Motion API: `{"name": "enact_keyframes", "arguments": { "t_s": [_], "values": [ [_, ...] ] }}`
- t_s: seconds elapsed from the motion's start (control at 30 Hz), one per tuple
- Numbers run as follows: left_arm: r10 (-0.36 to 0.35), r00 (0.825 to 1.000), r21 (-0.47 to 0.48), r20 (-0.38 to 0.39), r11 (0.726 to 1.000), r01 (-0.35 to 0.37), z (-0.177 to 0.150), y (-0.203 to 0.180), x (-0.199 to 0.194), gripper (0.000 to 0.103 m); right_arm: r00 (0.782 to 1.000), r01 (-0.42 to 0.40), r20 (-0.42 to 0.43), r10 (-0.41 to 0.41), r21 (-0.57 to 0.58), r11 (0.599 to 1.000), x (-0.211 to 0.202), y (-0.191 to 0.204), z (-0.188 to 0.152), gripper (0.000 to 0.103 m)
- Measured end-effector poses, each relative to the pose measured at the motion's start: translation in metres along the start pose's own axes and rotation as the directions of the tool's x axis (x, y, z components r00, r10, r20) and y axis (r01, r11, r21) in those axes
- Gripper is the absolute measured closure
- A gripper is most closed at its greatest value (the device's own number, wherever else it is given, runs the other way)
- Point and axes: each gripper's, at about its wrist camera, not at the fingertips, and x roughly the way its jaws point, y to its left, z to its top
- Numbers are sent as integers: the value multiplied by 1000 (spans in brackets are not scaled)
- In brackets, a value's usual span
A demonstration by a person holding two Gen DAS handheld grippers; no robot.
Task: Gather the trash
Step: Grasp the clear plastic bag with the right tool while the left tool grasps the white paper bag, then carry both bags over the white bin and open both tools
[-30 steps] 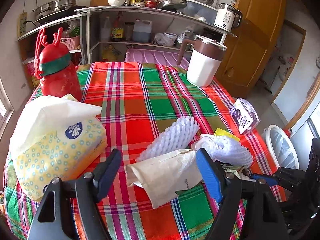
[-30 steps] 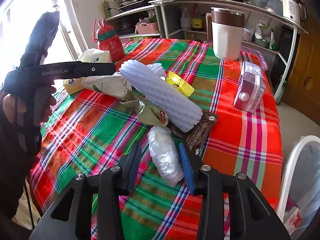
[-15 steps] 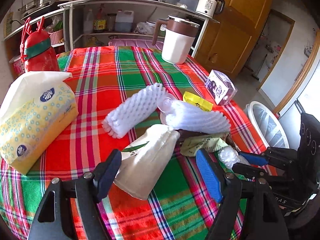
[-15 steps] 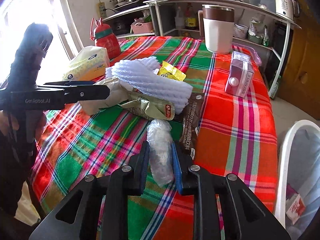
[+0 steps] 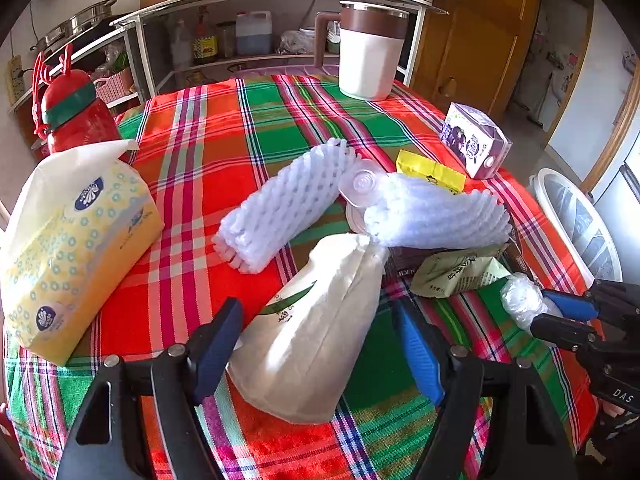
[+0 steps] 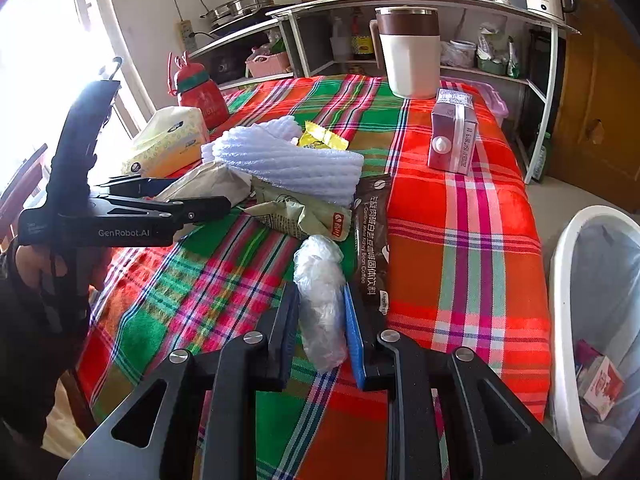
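Trash lies in a heap on the plaid tablecloth (image 5: 208,128). My left gripper (image 5: 320,350) is open, its fingers on either side of a white paper bag (image 5: 312,344). My right gripper (image 6: 322,334) is shut on a crumpled clear plastic wad (image 6: 320,280), which also shows in the left wrist view (image 5: 520,300). Beside it lie a brown coffee sachet (image 6: 372,236), a green wrapper (image 6: 296,216), two white foam nets (image 5: 288,204) (image 5: 432,216) and a yellow wrapper (image 5: 430,170).
A white bin (image 6: 592,320) with a liner stands off the table's right edge. A tissue pack (image 5: 72,236), red bottle (image 5: 72,116), white jug (image 5: 370,52) and purple milk carton (image 5: 474,144) stand on the table. Shelves are behind.
My right gripper has closed on the plastic wad. My left gripper has moved forward so the white paper bag now lies between its open fingers.
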Motion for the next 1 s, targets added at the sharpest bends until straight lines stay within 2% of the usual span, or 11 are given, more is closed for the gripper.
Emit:
{"name": "enact_keyframes", "arguments": {
  "t_s": [0.07, 0.23, 0.3, 0.37, 0.47, 0.73, 1.0],
  "values": [
    [4, 1000, -4, -4, 1000, -4, 0, -1, 0, 34, 1000, -1, 2, 1, 6, 1000, -1, 0, -2, 80],
    [-3, 1000, -8, -11, 1000, 3, -2, -5, -3, 43, 1000, -5, 15, 5, 12, 1000, -7, 1, -4, 80],
    [-2, 1000, -23, -5, 1000, 2, -3, -6, -6, 47, 1000, -10, 22, 10, 11, 1000, -9, 1, -5, 80],
    [-10, 1000, -38, 5, 999, 10, -6, -6, -11, 56, 999, -16, 30, 16, 12, 1000, -12, 1, -7, 80],
    [-14, 1000, -49, 16, 999, 15, -9, -7, -18, 61, 999, -24, 39, 24, 13, 1000, -15, 2, -8, 80],
    [-9, 999, -66, 53, 998, 13, -22, -12, -40, 65, 996, -56, 71, 54, 24, 998, -26, 1, -13, 80],
    [-38, 995, -56, 89, 998, 43, -26, -27, -60, 65, 990, -65, 129, 58, 50, 997, -47, -4, -13, 80]
  ]
}}
